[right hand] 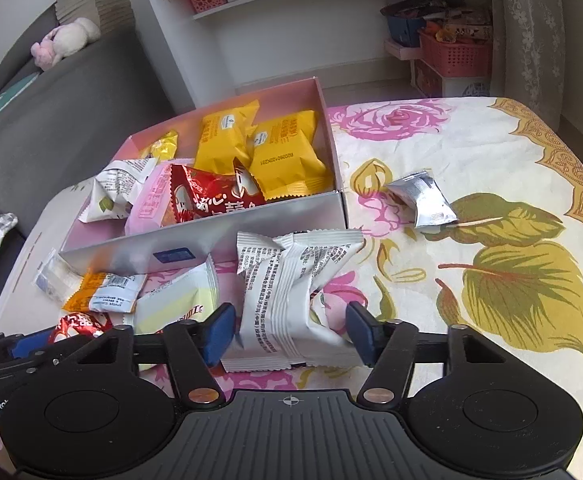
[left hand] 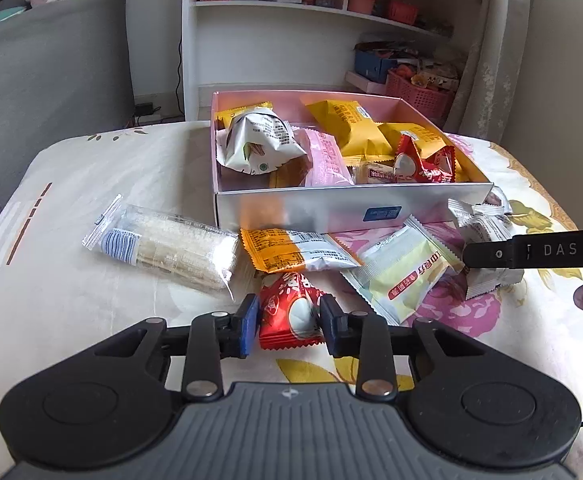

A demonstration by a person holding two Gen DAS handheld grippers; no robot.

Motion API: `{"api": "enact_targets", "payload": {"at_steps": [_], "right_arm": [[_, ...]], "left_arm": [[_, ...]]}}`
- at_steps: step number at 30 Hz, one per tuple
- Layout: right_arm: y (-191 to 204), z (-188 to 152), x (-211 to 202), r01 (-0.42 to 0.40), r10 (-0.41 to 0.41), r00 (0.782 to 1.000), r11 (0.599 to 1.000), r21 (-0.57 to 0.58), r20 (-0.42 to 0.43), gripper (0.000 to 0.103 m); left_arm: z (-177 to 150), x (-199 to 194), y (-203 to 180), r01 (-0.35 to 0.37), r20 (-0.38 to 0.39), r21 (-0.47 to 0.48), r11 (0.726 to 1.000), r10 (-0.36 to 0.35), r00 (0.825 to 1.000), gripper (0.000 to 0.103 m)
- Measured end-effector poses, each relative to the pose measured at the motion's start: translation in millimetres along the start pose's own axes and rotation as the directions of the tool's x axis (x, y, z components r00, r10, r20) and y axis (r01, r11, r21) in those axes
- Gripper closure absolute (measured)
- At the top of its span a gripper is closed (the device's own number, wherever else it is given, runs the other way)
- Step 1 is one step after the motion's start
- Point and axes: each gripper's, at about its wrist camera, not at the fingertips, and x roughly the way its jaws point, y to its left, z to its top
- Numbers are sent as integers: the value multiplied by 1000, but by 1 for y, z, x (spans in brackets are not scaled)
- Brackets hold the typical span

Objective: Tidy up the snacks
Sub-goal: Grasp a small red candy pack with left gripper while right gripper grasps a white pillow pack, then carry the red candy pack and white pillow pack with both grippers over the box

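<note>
A red snack packet [left hand: 291, 312] lies on the floral tablecloth, and my left gripper [left hand: 290, 320] is shut on it, one blue pad on each side. In the right wrist view a white crumpled packet [right hand: 291, 280] sits between the blue pads of my right gripper [right hand: 290, 332], which press on its sides. The pink-lined box [left hand: 331, 208] behind holds yellow, red, pink and white packets. The right gripper's black finger [left hand: 531, 254] shows at the left wrist view's right edge. The left gripper and its red packet [right hand: 79, 326] show at the lower left.
In front of the box [right hand: 211, 236] lie loose packets: a clear wafer pack [left hand: 167, 248], an orange-white one [left hand: 291, 254] and a pale green one [left hand: 403, 276]. A silver packet [right hand: 423, 200] lies right of the box. A grey sofa [left hand: 51, 80] stands left and white shelves [left hand: 271, 40] stand behind.
</note>
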Motion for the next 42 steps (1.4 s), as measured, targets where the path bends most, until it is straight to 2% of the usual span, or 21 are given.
{"api": "enact_targets", "payload": {"at_steps": [1, 2, 8, 16, 27, 35, 42], "right_arm": [[2, 0, -1, 4, -4, 1000, 1000, -11, 2, 63], [3, 0, -1, 12, -12, 1000, 1000, -21, 6, 66], [7, 1, -5, 22, -22, 1000, 999, -32, 7, 70], [4, 4, -13, 1, -1, 1000, 1000, -5, -13, 71], [1, 11, -32, -33, 33, 999, 999, 32, 4, 71], [5, 20, -45, -75, 73, 997, 996, 56, 28, 71], [16, 34, -59, -128, 122, 989, 990, 65, 83, 71]], "left_arm": [[0, -1, 0, 0, -2, -2, 1000, 0, 1000, 74], [1, -1, 0, 0, -2, -4, 1000, 0, 1000, 75], [3, -4, 0, 12, -5, -22, 1000, -12, 1000, 76], [4, -9, -2, 27, -9, -21, 999, -27, 1000, 79], [10, -22, -6, 53, 9, -23, 998, -53, 999, 80], [21, -33, -4, 74, 47, -50, 996, -72, 996, 80], [34, -37, -3, 82, 93, -71, 994, -75, 993, 80]]}}
